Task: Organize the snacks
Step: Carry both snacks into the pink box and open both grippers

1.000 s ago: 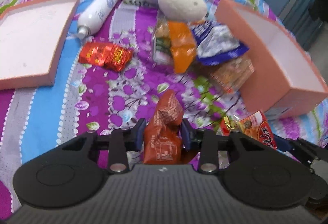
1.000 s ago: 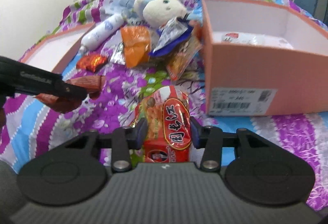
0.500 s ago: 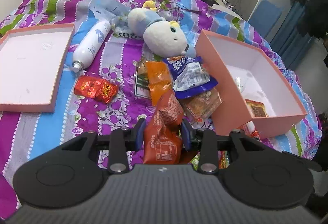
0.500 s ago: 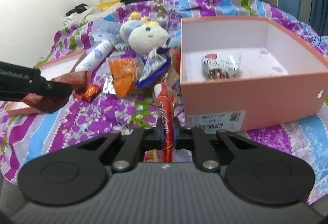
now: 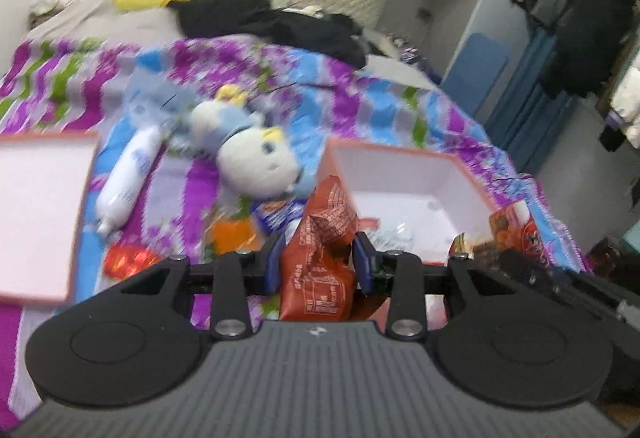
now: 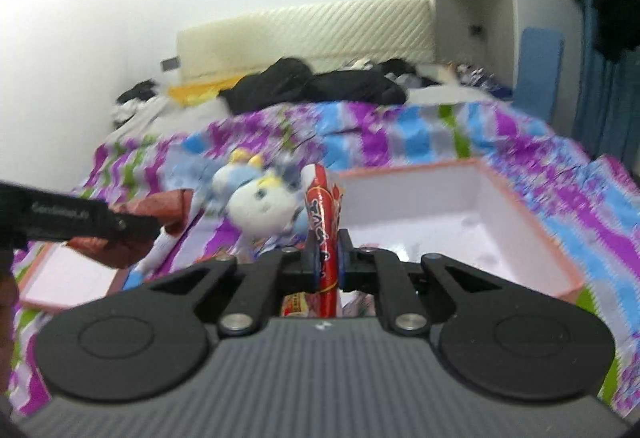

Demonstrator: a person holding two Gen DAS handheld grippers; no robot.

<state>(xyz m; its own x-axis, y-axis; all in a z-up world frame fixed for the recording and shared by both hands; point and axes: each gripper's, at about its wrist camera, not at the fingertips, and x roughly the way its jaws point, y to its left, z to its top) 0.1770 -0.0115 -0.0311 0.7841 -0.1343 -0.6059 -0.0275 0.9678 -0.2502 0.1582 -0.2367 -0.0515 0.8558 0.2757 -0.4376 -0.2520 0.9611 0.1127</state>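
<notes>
My left gripper (image 5: 320, 258) is shut on a crumpled brown-orange snack packet (image 5: 324, 250), held up above the bed. In the right wrist view my right gripper (image 6: 325, 258) is shut on a red snack packet (image 6: 322, 222), squeezed flat and standing on edge between the pads. The open pink box (image 6: 460, 222) with white inside lies just beyond it to the right; in the left wrist view the same box (image 5: 400, 173) lies behind the held packet. The left gripper with its brown packet (image 6: 132, 226) shows at the left of the right wrist view. More packets (image 5: 236, 234) lie on the bedspread.
A pink box lid (image 5: 36, 209) lies at the left. A white bottle (image 5: 128, 177) and a plush toy (image 5: 256, 157) lie on the patterned bedspread. Dark clothes (image 5: 272, 21) are piled near the headboard. A wardrobe and hanging clothes stand at the right.
Both grippers have risen from the bed with their packets and tilted up. The right gripper closed tight, squeezing the red packet from broad to thin.
</notes>
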